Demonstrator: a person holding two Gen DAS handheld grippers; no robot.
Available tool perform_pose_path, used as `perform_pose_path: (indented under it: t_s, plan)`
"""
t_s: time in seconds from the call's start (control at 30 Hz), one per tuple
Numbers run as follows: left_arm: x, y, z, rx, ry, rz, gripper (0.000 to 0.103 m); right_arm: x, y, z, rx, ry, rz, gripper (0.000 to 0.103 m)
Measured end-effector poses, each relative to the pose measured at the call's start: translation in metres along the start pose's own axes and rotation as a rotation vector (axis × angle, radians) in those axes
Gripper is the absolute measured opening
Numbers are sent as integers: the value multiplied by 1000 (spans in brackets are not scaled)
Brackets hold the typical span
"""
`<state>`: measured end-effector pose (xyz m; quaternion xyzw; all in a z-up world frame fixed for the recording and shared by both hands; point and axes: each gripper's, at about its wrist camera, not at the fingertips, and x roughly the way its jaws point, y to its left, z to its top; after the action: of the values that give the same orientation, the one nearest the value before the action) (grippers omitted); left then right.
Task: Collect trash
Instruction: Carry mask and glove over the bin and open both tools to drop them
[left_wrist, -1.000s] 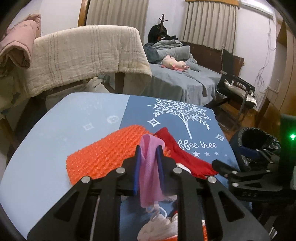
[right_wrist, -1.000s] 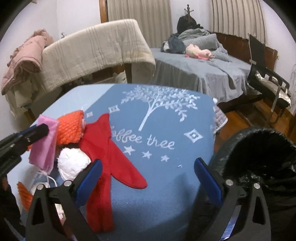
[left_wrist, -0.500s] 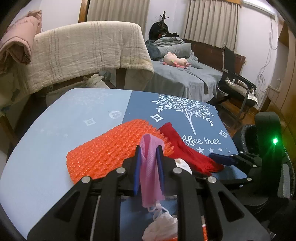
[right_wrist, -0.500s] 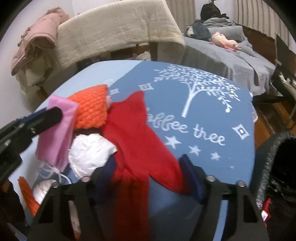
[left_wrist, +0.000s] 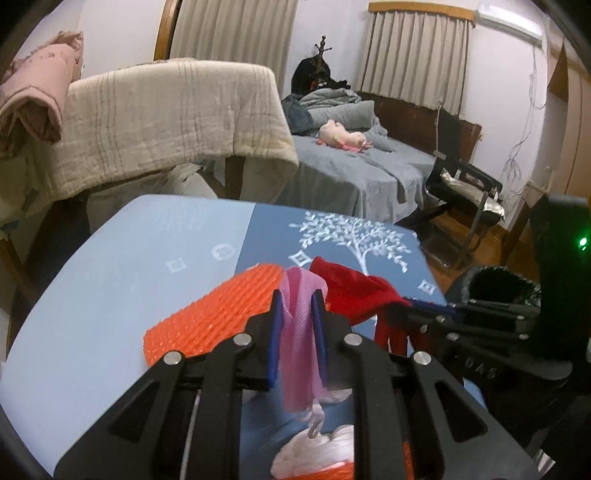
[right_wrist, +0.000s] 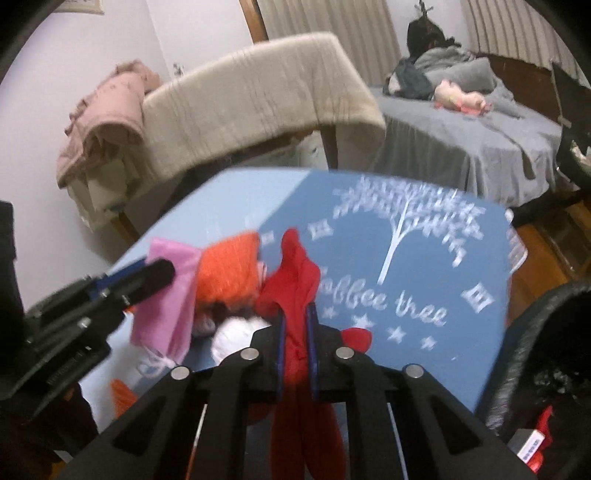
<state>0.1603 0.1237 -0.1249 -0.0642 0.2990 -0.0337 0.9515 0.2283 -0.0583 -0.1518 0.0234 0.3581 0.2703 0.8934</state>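
Observation:
My left gripper (left_wrist: 297, 306) is shut on a pink mesh cloth (left_wrist: 299, 354) and holds it above the blue table (left_wrist: 129, 280); it also shows in the right wrist view (right_wrist: 166, 302). My right gripper (right_wrist: 294, 325) is shut on a red cloth (right_wrist: 295, 273) and lifts it off the table; the red cloth also shows in the left wrist view (left_wrist: 354, 291). An orange mesh pad (left_wrist: 218, 317) lies on the table behind the pink cloth. White crumpled tissue (left_wrist: 317, 454) lies below it. A black-lined trash bin (right_wrist: 546, 354) stands at the table's right edge.
A blanket-draped chair (left_wrist: 166, 122) stands behind the table. A grey bed (left_wrist: 354, 170) with a pink plush toy (left_wrist: 343, 138) is at the back. A black chair (left_wrist: 465, 188) stands at the right. The bin (left_wrist: 498, 288) holds some red-and-white packaging (right_wrist: 535, 439).
My right gripper moved left over the table, closed on the red cloth and lifted it. The left gripper kept its hold on the pink cloth and rose slightly.

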Motion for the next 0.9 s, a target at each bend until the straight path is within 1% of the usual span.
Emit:
perform_pose_path:
  t_s: [0.2,0.47,0.7,0.9]
  plan:
    - [-14,-15,14,2,-41,-35,14,-40,-6,20,11,-102,-14,10]
    - [-31,-42,31,27,-97,-86,14,-89,-23,29,37,-198,-48,10]
    - [-39,-80,41,69,-128,-153,14,-134,-49,25,74,-257,-114,10]
    - [-37,-129,40,117,-127,-245,14,-167,-82,9,121,-272,-201,10]
